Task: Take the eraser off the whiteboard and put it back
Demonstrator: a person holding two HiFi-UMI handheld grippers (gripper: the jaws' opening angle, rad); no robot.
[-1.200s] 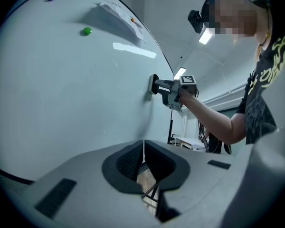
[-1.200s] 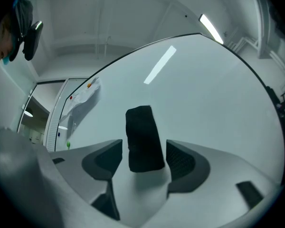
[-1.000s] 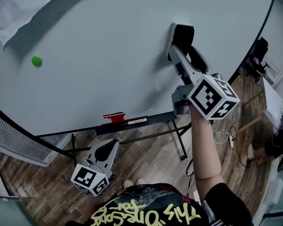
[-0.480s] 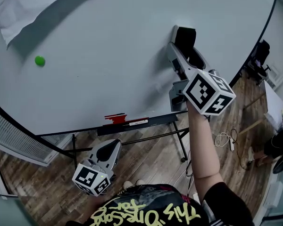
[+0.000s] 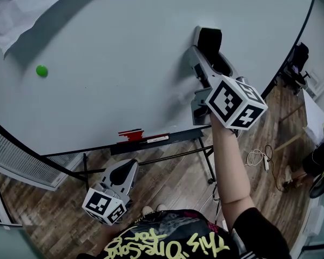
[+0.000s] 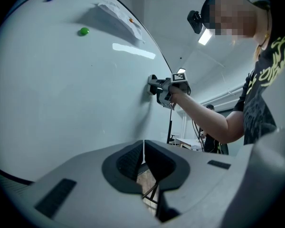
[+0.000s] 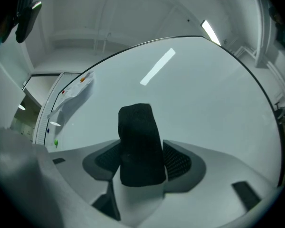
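A black eraser (image 5: 209,39) sits flat against the whiteboard (image 5: 124,63), upper right of centre in the head view. My right gripper (image 5: 208,53) reaches up to it, one finger on each side. In the right gripper view the eraser (image 7: 140,141) fills the gap between the pads (image 7: 178,160) and touches both. These jaws have just been closing with the eraser between them. My left gripper (image 5: 128,169) hangs low by the board's stand; its jaws meet in a thin line and hold nothing (image 6: 143,151). From the left gripper view the right gripper (image 6: 156,85) shows against the board.
A green magnet (image 5: 41,70) sticks to the board at left, and a sheet of paper (image 5: 27,7) is pinned at upper left. The tray (image 5: 175,136) under the board carries a red marker (image 5: 130,135). Cables lie on the wooden floor (image 5: 256,156) at right.
The right gripper's marker cube has drifted a little left toward the board, its jaws still around the eraser. The left gripper has not moved.
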